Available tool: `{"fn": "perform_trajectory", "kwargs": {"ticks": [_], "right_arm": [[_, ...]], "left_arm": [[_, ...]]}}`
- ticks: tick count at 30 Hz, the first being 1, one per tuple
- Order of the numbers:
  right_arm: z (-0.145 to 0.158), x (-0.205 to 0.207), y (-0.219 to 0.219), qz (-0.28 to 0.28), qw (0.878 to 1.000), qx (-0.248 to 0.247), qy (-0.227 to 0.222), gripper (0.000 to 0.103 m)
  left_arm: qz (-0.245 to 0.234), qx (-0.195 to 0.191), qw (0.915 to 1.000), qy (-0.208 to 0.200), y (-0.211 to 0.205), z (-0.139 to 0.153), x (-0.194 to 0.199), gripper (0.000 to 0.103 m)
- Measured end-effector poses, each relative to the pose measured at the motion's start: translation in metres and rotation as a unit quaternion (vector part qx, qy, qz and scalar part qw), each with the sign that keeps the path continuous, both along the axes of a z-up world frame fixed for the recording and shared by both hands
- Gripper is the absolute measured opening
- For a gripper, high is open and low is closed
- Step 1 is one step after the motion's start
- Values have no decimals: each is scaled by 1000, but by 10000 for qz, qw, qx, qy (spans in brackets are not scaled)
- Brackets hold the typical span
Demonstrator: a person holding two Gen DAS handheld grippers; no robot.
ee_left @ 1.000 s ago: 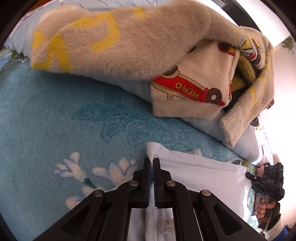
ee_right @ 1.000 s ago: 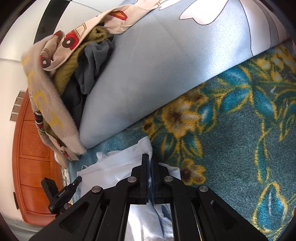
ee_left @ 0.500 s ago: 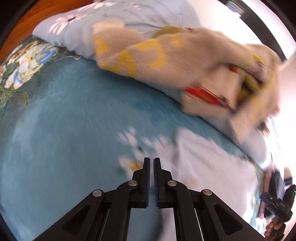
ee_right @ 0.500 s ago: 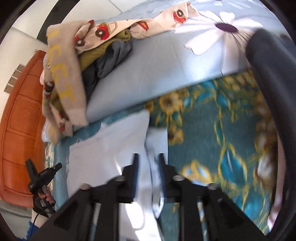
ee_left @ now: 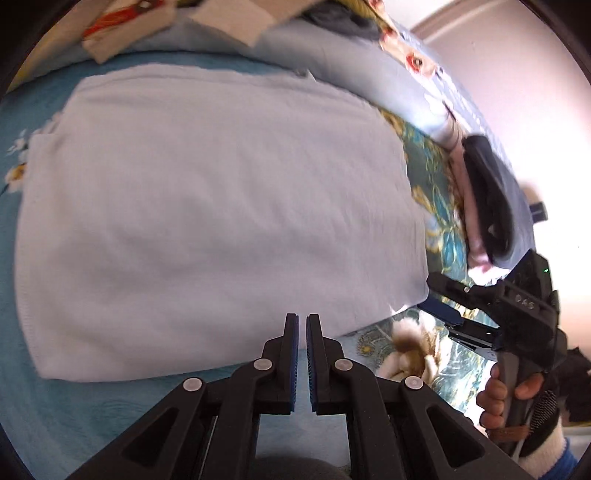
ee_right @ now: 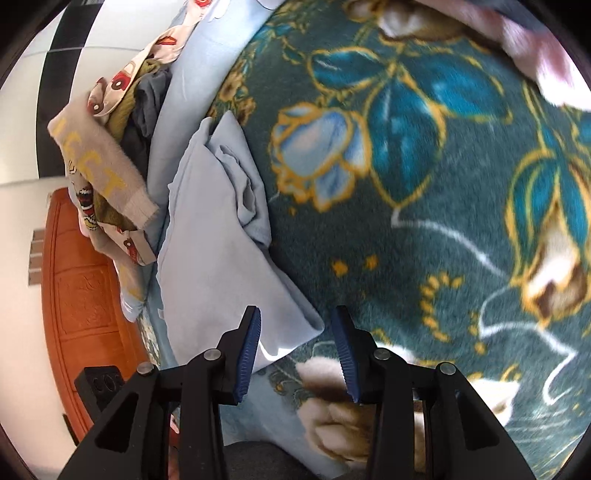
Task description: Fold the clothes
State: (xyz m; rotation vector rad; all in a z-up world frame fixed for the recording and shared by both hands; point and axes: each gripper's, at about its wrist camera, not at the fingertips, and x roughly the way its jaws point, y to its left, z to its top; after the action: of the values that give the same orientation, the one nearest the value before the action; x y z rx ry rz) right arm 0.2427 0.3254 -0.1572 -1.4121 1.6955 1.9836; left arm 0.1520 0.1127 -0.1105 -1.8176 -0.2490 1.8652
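Lettering on the beige sweater (ee_right: 107, 177) is unreadable; left claw (ee_left: 301, 354) clenched empty, right claw (ee_right: 295, 350) opening, released.

Floral teal bedspread (ee_right: 424, 192), carved orange wooden headboard (ee_right: 77, 295), pale wall (ee_left: 517, 74).

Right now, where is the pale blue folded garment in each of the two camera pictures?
Left wrist view: the pale blue folded garment fills the middle and left of the picture, ahead of the tool.
Right wrist view: it lies left of centre, running down toward the tool's fingers.
Shared landmark: the clothes pile with the beige fuzzy sweater.
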Motion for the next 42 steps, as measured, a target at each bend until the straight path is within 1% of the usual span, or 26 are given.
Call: {"fn": "perform_trajectory", "kwargs": {"ticks": [2,4,6,8,10,12,13,14,15,17,19,22,26,28,30,31,33,35,36,38,40,42], "right_arm": [[-4,2,-4,-208,9997,-149,23,41],[-7,2,-6,-385,9989,-252,37,42],[-9,2,-8,-534,9980,-321,49,42],[-10,2,-9,-672,9970,-375,53,42],[-10,0,-10,-741,9966,-361,12,42],[-9,-4,-11,-762,9966,-316,-19,39],[-7,-6,-12,-734,9970,-261,-39,24],[-6,-9,-13,-715,9972,-223,-63,12],[-6,-11,-13,-716,9972,-220,-90,12],[-2,-17,-15,-649,9977,-184,-90,8],[8,-28,-18,-399,9992,1,-4,8],[31,-48,-26,22,9993,317,204,8],[63,-84,-46,601,9941,751,510,8],[78,-105,-63,976,9885,934,676,8],[94,-125,-88,1442,9792,1142,858,8],[102,-134,-103,1712,9725,1241,980,8],[118,-149,-135,2284,9553,1388,1263,8],[127,-163,-172,2857,9369,1386,1464,8],[126,-167,-187,3079,9300,1329,1507,7],[114,-174,-218,3500,9178,1179,1460,7],[94,-181,-245,3867,9077,1065,1232,7],[76,-185,-264,4087,9014,1021,1000,8]], "left_arm": [[-53,53,9997,-247,9,-8,-1,6],[-85,3,9994,-342,7,-15,-4,6],[25,66,9985,-542,3,-22,-6,6],[232,250,9966,-754,-5,-29,-9,6],[349,370,9952,-835,-13,-30,-9,6],[447,427,9946,-832,-17,-27,-9,6],[488,450,9951,-736,-20,-21,-7,6],[529,471,9956,-621,-23,-15,-4,6],[569,493,9959,-505,-26,-8,-2,6],[740,662,9943,-397,-39,2,2,6],[988,777,9918,-245,-59,14,7,6],[1491,875,9849,-108,-100,23,7,7],[2083,823,9746,48,-156,30,3,9],[2365,813,9682,112,-184,31,3,12],[2613,824,9616,158,-210,28,-1,14],[2730,841,9582,173,-220,27,-1,15],[2933,856,9520,200,-236,26,1,15],[3079,855,9474,207,-250,24,2,16],[3128,845,9458,203,-253,21,3,16],[3219,824,9430,166,-261,17,4,17],[3311,838,9398,109,-266,13,7,17],[3351,886,9380,79,-268,11,9,17]]}}
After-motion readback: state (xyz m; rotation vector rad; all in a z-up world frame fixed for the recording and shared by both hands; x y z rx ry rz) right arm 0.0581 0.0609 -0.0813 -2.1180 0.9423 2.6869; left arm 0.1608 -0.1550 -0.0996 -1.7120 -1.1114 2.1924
